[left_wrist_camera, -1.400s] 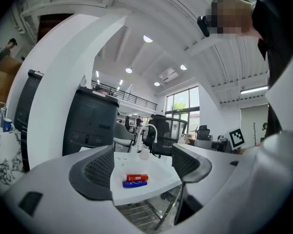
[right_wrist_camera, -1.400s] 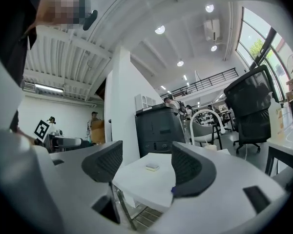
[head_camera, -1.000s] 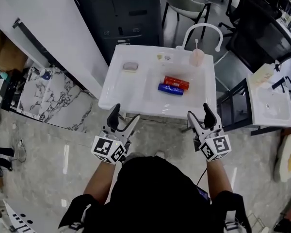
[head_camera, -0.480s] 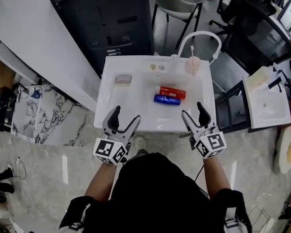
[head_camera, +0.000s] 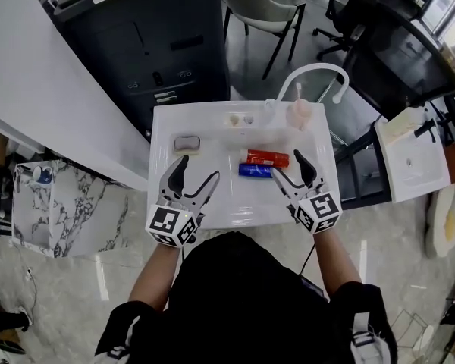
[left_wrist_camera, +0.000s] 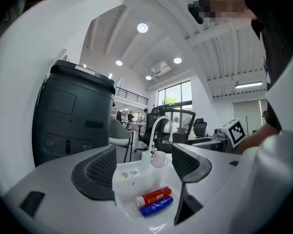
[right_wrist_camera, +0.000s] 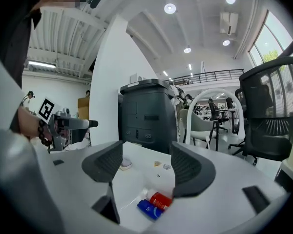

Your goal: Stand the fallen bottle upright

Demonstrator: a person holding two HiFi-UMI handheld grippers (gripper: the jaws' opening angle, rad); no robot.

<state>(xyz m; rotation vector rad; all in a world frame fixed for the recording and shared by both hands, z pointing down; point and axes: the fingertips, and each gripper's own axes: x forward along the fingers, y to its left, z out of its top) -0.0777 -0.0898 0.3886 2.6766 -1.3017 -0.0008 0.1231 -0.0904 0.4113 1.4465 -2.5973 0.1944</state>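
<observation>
A red bottle (head_camera: 268,158) and a blue bottle (head_camera: 255,171) lie on their sides, side by side, in the basin of a white sink (head_camera: 164,208). Both also show in the left gripper view, the red bottle (left_wrist_camera: 153,197) and the blue bottle (left_wrist_camera: 156,206), and in the right gripper view, the red bottle (right_wrist_camera: 160,200) and the blue bottle (right_wrist_camera: 148,208). My left gripper (head_camera: 196,170) is open over the sink's front left. My right gripper (head_camera: 288,164) is open just right of the bottles, apart from them. Neither holds anything.
A pink cup (head_camera: 298,114) stands by the white arched faucet (head_camera: 315,73) at the sink's back. A soap bar (head_camera: 186,142) lies on the left rim. A dark cabinet (head_camera: 154,36) stands behind, with chairs (head_camera: 261,2) beyond. A second white sink (head_camera: 408,164) is at right.
Both grippers have moved forward from in front of the sink to over its front rim. They stay open. The bottles have not moved.
</observation>
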